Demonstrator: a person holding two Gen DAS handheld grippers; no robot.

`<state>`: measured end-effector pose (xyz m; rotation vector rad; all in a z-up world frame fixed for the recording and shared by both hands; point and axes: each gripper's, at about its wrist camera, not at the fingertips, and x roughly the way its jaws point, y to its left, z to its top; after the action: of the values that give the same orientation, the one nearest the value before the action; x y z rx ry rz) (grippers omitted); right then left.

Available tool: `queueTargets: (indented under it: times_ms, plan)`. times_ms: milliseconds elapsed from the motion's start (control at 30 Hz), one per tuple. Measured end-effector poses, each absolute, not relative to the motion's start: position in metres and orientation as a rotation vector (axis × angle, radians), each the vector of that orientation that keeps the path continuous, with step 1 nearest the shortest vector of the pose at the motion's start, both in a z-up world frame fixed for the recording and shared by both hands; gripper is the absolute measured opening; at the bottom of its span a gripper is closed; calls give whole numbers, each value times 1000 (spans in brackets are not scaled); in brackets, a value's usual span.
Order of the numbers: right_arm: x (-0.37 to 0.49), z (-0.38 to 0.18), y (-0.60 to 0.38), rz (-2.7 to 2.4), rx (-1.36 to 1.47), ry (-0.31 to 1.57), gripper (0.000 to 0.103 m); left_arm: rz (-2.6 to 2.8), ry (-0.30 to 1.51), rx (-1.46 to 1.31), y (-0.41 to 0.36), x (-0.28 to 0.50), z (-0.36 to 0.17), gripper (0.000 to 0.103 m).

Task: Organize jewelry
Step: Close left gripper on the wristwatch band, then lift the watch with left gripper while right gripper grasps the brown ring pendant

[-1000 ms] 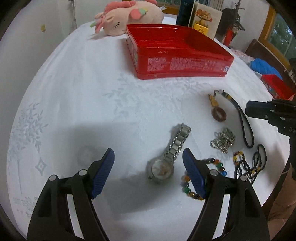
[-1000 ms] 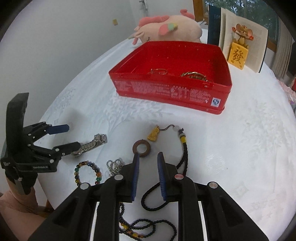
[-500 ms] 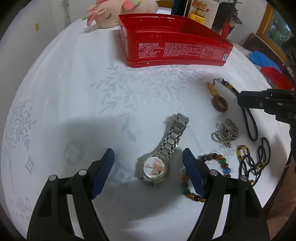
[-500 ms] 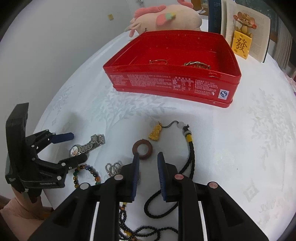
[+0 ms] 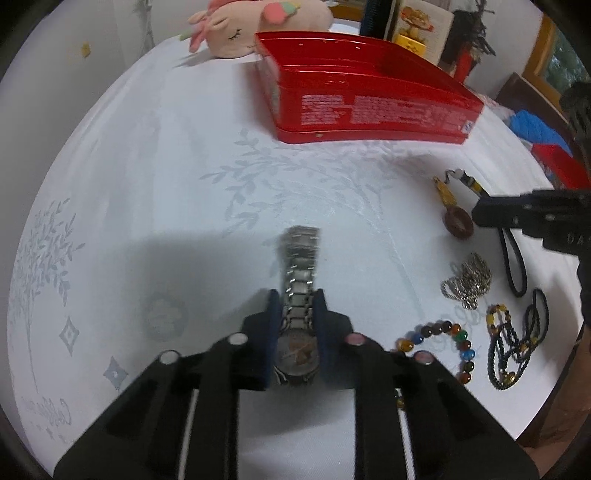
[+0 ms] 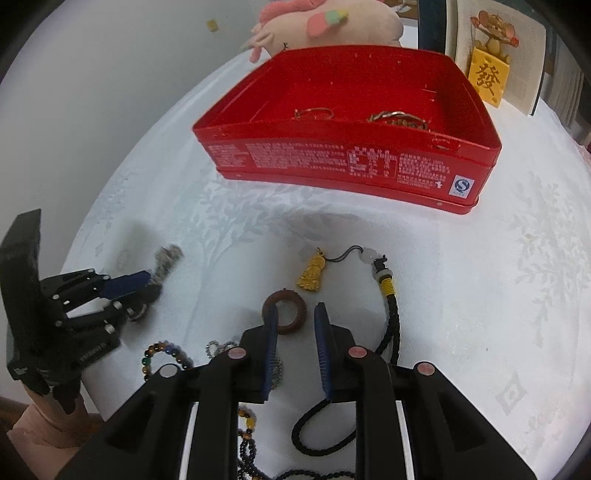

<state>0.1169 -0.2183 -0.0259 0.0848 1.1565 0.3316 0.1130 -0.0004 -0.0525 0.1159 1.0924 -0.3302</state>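
My left gripper point(image 5: 295, 306) is shut on the silver watch point(image 5: 300, 266), gripping its band near the face; the band is blurred with motion. It shows at the left of the right wrist view point(image 6: 146, 286). The open red tin point(image 6: 354, 162) stands at the back with bangles point(image 6: 397, 118) inside. My right gripper point(image 6: 295, 321) hovers with a narrow gap over the brown ring pendant point(image 6: 284, 312) on its black cord point(image 6: 391, 321), holding nothing. A gold charm point(image 6: 312, 275) lies just beyond.
A silver chain point(image 5: 467, 282), a coloured bead bracelet point(image 5: 448, 345) and black bead necklaces point(image 5: 517, 347) lie on the white tablecloth point(image 5: 147, 184) at the right. A pink plush toy point(image 5: 258, 18) and cards point(image 6: 495, 59) stand behind the tin.
My left gripper has closed from wide open onto the watch and the watch is moving. My right gripper has come forward over the brown ring pendant.
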Motion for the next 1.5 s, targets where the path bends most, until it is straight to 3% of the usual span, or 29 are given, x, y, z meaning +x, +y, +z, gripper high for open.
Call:
queueTargets:
  times_ms: [400, 467, 600, 1500]
  plan:
    - [128, -40, -207, 299, 8, 1183, 19, -321, 1095, 99, 0, 115, -52, 16]
    - [126, -40, -201, 293, -39, 1179, 11, -320, 1094, 99, 0, 115, -51, 16]
    - [121, -39, -195, 279, -93, 1156, 11, -319, 1096, 90, 1, 116, -50, 16]
    - [97, 18, -237, 369, 100, 990, 10, -390, 974, 9, -5, 112, 9, 15]
